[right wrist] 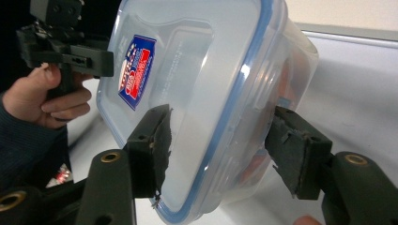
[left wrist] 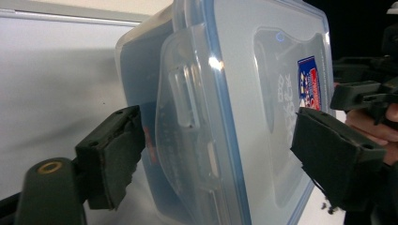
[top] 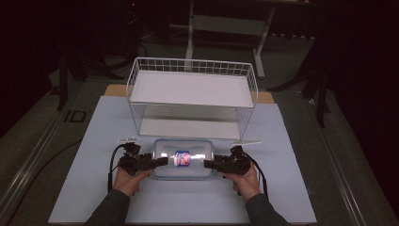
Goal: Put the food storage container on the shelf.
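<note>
One lidded container (top: 183, 160), one wire rack (top: 190, 96); two hand-held grippers (top: 160, 162) (top: 209, 164) straddle its ends, apparently unclenched.

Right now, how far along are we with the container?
Done: both grippers are at the ends of the lidded container, left gripper, right gripper. In hand: jaws straddle each end; no firm clamp visible. Left, probably: grip, lift, and perhaps move it to the wire shelf behind.

The clear plastic container (right wrist: 197, 93) carries a red, white and blue label (right wrist: 136, 70) on its lid (left wrist: 277, 93), but the print is too small and blurred to read. Grey lettering runs beside it, also illegible.
</note>
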A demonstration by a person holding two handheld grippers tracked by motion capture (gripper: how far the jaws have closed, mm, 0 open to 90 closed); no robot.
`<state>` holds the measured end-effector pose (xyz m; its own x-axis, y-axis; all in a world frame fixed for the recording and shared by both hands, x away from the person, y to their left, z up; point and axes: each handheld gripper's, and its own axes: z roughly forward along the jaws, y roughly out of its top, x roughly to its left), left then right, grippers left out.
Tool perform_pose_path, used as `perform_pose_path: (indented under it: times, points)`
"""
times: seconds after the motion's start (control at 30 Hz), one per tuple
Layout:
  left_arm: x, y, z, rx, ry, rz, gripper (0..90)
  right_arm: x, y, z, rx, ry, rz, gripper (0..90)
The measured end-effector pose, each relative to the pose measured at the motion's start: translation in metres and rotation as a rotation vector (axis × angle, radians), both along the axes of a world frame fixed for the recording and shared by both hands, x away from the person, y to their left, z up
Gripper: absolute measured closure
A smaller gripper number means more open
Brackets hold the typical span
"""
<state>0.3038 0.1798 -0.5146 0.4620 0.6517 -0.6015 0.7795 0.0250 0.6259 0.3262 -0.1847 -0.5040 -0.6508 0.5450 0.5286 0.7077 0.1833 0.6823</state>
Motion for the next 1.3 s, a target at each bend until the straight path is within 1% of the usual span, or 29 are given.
perform_pose_path:
  times: [0.03,0.13,0.23,0.27,0.37,0.5,0.6,0.67,0.93,1.03,1.1,1.2,1.3]
  points:
    - [-0.001,0.002,0.0,-0.009,0.003,0.0,21.1,0.0,-0.001,-0.001,0.008,0.007,-0.001,42.0]
    - [-0.003,0.007,0.0,-0.018,0.0,-0.012,27.6,0.001,-0.004,-0.002,0.033,0.03,-0.003,43.6]
    - [-0.005,0.012,0.0,-0.032,-0.001,-0.025,34.1,0.001,-0.006,-0.004,0.049,0.035,-0.004,45.5]
    - [-0.005,0.014,0.0,-0.038,0.0,-0.028,35.9,0.001,-0.006,-0.004,0.05,0.044,-0.004,45.6]
    - [-0.005,0.017,0.0,-0.06,0.004,-0.032,40.0,0.0,-0.006,-0.003,0.045,0.032,-0.001,45.6]
    - [-0.004,0.023,-0.002,-0.105,0.026,-0.028,44.0,-0.001,-0.006,-0.003,0.037,0.025,0.004,45.7]
    - [-0.004,0.025,-0.003,-0.119,0.031,-0.032,46.3,-0.002,-0.006,-0.002,0.03,0.01,0.01,46.0]
    - [-0.005,0.026,-0.003,-0.131,0.038,-0.033,48.4,-0.003,-0.006,-0.001,0.03,0.009,0.013,47.0]
    - [-0.009,0.027,0.0,-0.126,0.032,-0.033,50.5,-0.003,-0.01,-0.001,0.064,0.025,0.008,51.3]
    - [-0.012,0.025,0.002,-0.107,0.026,-0.027,50.3,-0.005,-0.009,0.0,0.058,0.015,-0.002,51.5]
    - [-0.014,0.023,0.004,-0.093,0.018,-0.022,49.9,-0.006,-0.007,0.002,0.043,0.011,-0.009,51.2]
    - [-0.016,0.021,0.006,-0.083,0.011,-0.01,49.5,-0.007,-0.006,0.004,0.028,0.004,-0.012,50.7]
    - [-0.017,0.019,0.007,-0.072,0.007,-0.003,49.3,-0.008,-0.005,0.005,0.017,0.006,-0.02,50.6]
